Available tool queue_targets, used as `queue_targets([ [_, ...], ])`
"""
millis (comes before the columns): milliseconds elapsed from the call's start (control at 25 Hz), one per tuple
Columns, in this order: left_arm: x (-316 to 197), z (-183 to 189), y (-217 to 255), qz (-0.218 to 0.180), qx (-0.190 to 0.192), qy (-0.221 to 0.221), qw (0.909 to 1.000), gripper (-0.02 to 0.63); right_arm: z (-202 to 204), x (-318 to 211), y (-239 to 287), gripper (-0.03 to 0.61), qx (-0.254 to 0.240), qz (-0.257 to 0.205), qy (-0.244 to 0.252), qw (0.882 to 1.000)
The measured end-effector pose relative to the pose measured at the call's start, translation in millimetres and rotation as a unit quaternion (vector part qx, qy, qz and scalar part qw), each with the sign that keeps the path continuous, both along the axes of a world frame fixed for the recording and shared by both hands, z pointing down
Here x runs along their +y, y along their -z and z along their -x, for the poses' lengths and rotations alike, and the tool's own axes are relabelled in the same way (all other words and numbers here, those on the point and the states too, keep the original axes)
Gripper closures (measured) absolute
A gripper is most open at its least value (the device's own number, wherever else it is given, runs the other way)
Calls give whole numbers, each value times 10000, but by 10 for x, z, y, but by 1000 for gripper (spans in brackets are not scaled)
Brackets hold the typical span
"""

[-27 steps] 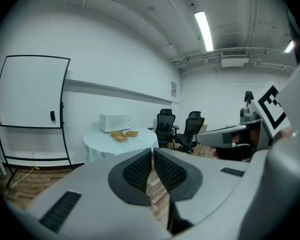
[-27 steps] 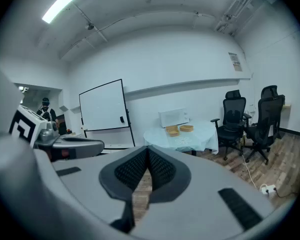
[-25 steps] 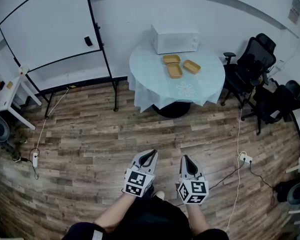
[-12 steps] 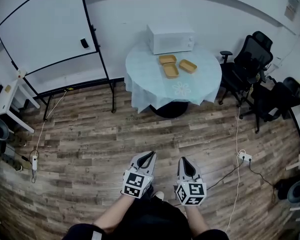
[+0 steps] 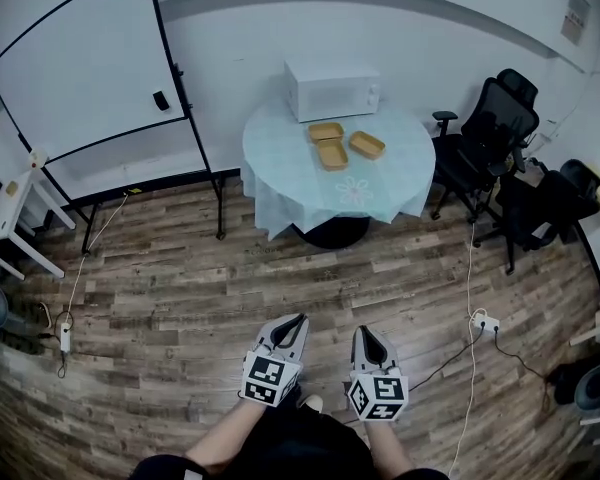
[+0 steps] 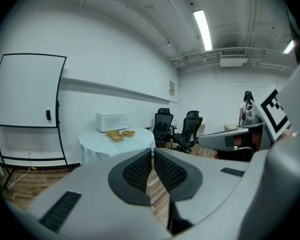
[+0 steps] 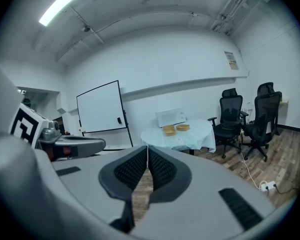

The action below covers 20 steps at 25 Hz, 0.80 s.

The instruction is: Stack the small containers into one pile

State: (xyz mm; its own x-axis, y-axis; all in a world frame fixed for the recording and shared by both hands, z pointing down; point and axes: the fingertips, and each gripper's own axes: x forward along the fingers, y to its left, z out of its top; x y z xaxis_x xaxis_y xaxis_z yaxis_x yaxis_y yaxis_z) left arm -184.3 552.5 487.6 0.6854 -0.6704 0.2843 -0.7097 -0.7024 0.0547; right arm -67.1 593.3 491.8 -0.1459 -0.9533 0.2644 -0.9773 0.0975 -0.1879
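**Pre-approach: far from table, nothing stacked**

Left tool (image 5: 296, 320) and right tool (image 5: 366, 332) at bottom centre, both closed, empty. Three containers (image 5: 333, 155) at upper centre on round table (image 5: 280, 183), lying separate, just in front of microwave (image 5: 332, 88), well apart from tools. Likely risks: catching floor cable (image 5: 469, 298) at right while walking in; reaching table with jaws unopened and shoving a container off.

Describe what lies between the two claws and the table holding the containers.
Only bare wooden floor, seen in the head view, separates the left claw and right claw from the table with its containers.
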Motion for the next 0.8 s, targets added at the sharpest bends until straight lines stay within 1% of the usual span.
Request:
queue_targets([
  [160, -74, -52, -13, 19, -8, -4, 10000, 586, -53, -63, -51, 554, -79, 57, -10, 10000],
  [400, -342, -177, -53, 81, -8, -38, 10000, 586, -122, -315, -119, 554, -161, 158, 15, 9997],
  [600, -758, -349, -108, 117, 29, -74, 9999, 586, -244, -678, -122, 554, -143, 164, 6, 9998],
  [800, -1291, -532, -150, 163, 66, -112, 9998, 586, -399, -1182, -136, 554, -80, 253, 1, 9996],
])
